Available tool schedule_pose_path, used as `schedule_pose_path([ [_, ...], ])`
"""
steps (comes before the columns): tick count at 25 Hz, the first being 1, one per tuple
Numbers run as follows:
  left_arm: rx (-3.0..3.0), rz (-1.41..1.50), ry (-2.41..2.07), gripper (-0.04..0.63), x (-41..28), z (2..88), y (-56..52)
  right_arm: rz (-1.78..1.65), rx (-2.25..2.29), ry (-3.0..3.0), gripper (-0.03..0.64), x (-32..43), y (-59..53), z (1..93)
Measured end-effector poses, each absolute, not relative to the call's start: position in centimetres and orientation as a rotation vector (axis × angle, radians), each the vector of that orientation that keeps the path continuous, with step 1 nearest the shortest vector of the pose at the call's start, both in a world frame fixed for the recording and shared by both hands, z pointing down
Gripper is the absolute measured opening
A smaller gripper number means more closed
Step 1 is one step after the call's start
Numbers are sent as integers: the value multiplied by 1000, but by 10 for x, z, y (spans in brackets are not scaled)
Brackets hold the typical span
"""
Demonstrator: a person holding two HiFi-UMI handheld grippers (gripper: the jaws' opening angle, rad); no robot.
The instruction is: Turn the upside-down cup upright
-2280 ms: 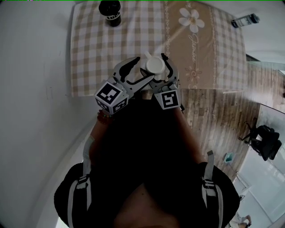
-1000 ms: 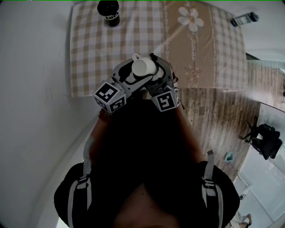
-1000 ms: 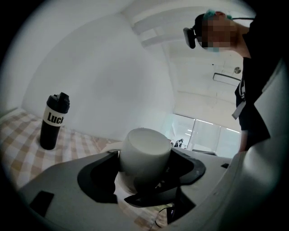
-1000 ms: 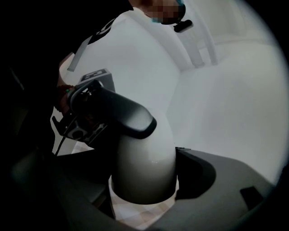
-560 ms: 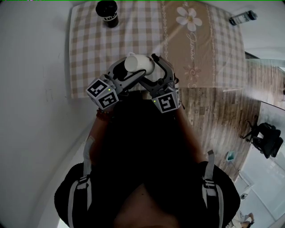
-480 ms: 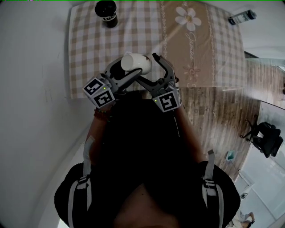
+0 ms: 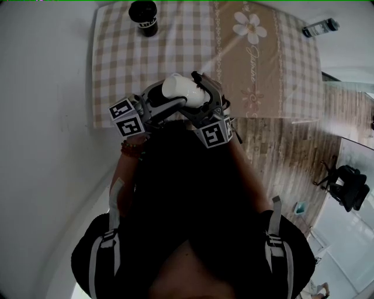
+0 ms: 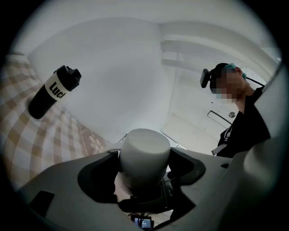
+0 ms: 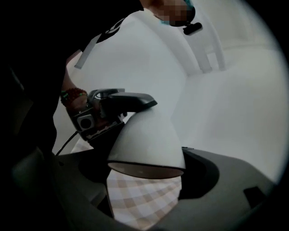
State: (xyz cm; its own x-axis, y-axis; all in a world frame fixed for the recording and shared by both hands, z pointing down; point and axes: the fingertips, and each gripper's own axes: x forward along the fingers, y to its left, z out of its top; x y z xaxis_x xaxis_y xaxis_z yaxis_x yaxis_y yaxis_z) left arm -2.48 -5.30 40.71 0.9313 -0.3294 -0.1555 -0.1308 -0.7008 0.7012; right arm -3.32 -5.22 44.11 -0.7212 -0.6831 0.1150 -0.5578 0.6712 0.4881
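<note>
A white cup (image 7: 181, 87) hangs above the near edge of the table, tipped on its side. My left gripper (image 7: 175, 93) is shut on the cup, and in the left gripper view its pads press both sides of the cup's body (image 8: 144, 155) at the left gripper (image 8: 144, 167). My right gripper (image 7: 205, 96) comes in from the right. In the right gripper view the cup (image 9: 146, 140) sits between the wide jaws of the right gripper (image 9: 146, 180) with a gap on each side, its dark mouth turned down toward the camera. The handle is hidden.
The table carries a beige checked cloth (image 7: 123, 70) with a flower panel. A black bottle (image 7: 144, 16) stands at its far left edge, also seen as the bottle (image 8: 52, 92). A small dark item (image 7: 321, 27) lies at the far right corner. Wooden floor and an office chair (image 7: 349, 184) are on the right.
The cup has gone from base-up to lying on its side as the left gripper rolled and its marker cube swung left. The right gripper stayed close beside the cup.
</note>
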Motion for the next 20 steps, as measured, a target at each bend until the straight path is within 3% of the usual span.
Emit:
schedule_pose_path([
  [13,2404,-220,-306,357,-14,412,-60,-599,1034,-2612,419,-19,-62,433],
  [20,2707,-73,-446,402,-22,407,-61,-603,1028,-2631,419,-19,-60,430],
])
